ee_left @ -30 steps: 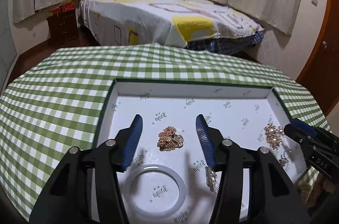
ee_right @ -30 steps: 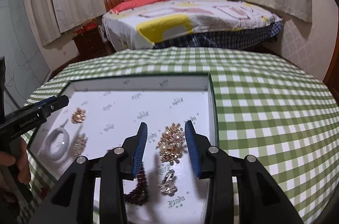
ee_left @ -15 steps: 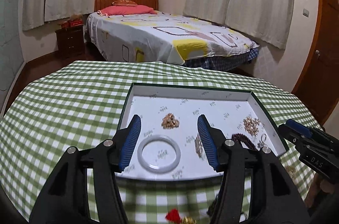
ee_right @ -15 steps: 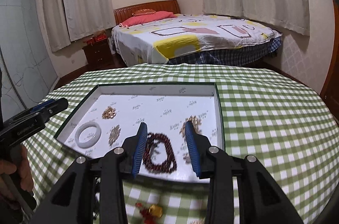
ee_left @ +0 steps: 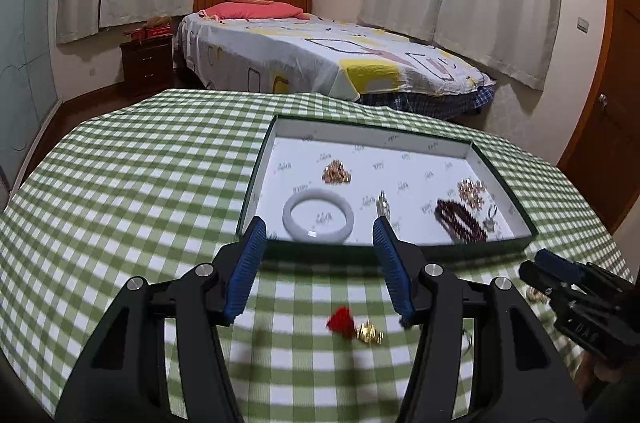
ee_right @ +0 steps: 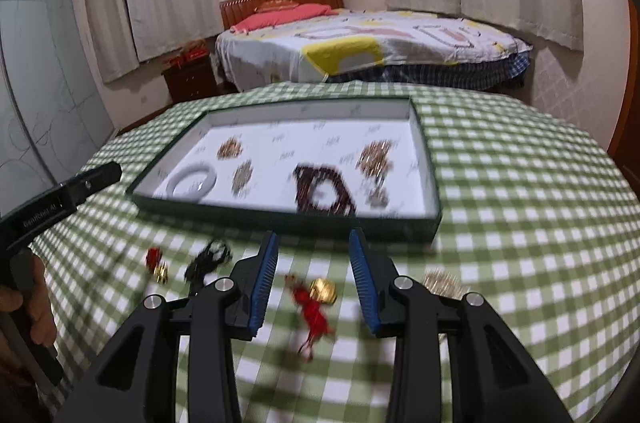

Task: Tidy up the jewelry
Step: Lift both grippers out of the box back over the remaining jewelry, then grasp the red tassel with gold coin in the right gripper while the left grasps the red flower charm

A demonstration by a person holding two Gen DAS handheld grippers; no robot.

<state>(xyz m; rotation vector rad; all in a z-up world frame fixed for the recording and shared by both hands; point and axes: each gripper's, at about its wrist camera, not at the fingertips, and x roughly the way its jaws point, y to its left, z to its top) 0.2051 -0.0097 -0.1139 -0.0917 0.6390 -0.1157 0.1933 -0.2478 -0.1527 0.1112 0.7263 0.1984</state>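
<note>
The jewelry tray [ee_left: 500, 179] on the checked counter [ee_left: 140, 183] holds a white bangle [ee_left: 318, 212] and dark beads [ee_left: 460, 221]. A red-gold charm [ee_right: 314, 297] lies between the spread right claw [ee_right: 314, 255]. The left claw [ee_left: 318, 237] is spread, empty.

One tray [ee_right: 434, 183] containing one white bangle [ee_right: 192, 182], one dark bead bracelet [ee_right: 324, 189] and three gold ornaments [ee_right: 230, 148]; two red-tasselled gold charms [ee_right: 314, 299] and one black cord [ee_right: 210, 255] outside.

Green-white checked tablecloth [ee_left: 140, 191]; dark green tray [ee_right: 280, 217], white inside; white bangle [ee_left: 318, 217]; blue fingers [ee_left: 246, 271].
</note>
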